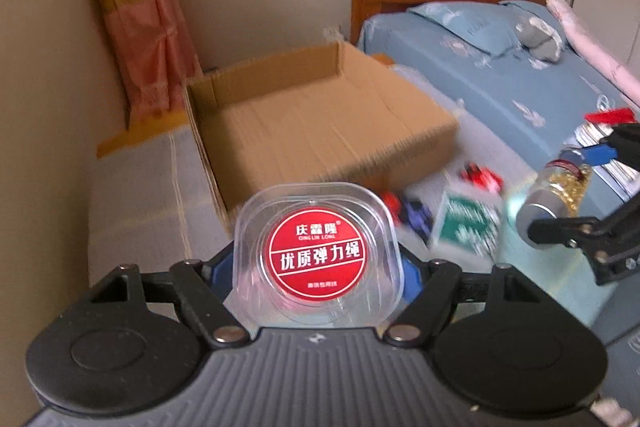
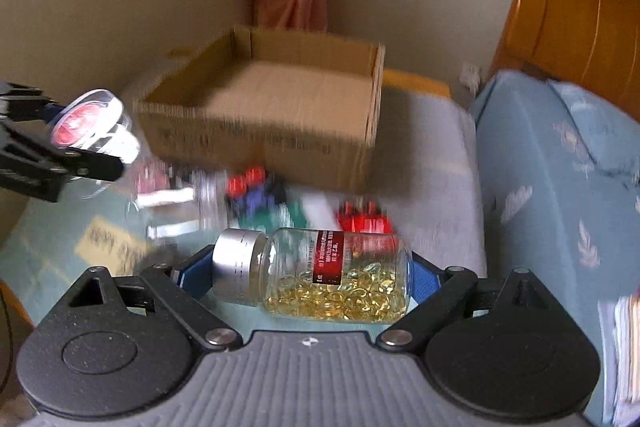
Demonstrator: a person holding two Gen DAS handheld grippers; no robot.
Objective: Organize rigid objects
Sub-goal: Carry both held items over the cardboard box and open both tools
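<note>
- Bedroom setting: a glass-topped table [image 2: 52,247] at lower left of the right wrist view, a bed [image 2: 560,167] at right.
- Nearest, the left gripper [image 1: 316,267] is clamped on a clear cord case [image 1: 316,255] at lower centre; the right gripper [image 2: 316,275] clasps a capsule bottle [image 2: 320,273] lying sideways between its 2 pads.
- Loose items [image 2: 256,195] lie mid-frame.
- Farther, upper centre, the cardboard box [image 2: 272,107] stands open; carry both loads level over its near wall, I judge, and release low inside.
</note>
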